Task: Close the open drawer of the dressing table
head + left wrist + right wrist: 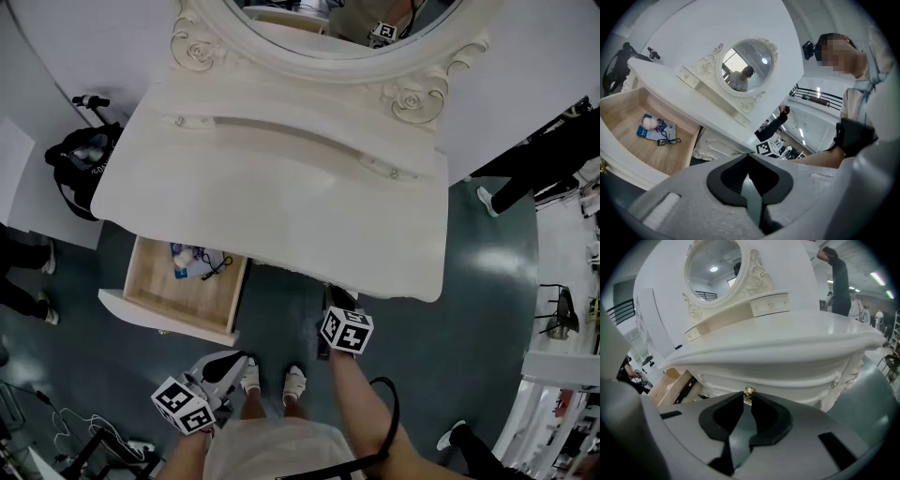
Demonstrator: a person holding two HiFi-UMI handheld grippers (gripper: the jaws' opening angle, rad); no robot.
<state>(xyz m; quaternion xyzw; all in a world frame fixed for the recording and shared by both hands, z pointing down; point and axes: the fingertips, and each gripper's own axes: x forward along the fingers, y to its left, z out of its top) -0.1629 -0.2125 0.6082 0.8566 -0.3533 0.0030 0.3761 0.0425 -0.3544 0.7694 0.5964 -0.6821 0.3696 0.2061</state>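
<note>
The dressing table's (281, 197) drawer (167, 322) stood pulled open ahead and to the left of the left gripper (749, 158), whose jaws were together on nothing. Inside lay a blue packet (655, 127) and a black cord (667, 141). To the right, the right gripper (747, 398) had its jaws pinched on a brass knob (749, 391) on the table's front.

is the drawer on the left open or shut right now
Open. The drawer sticks out from under the tabletop, so its wooden floor shows from above, with a blue packet lying in it.
</note>
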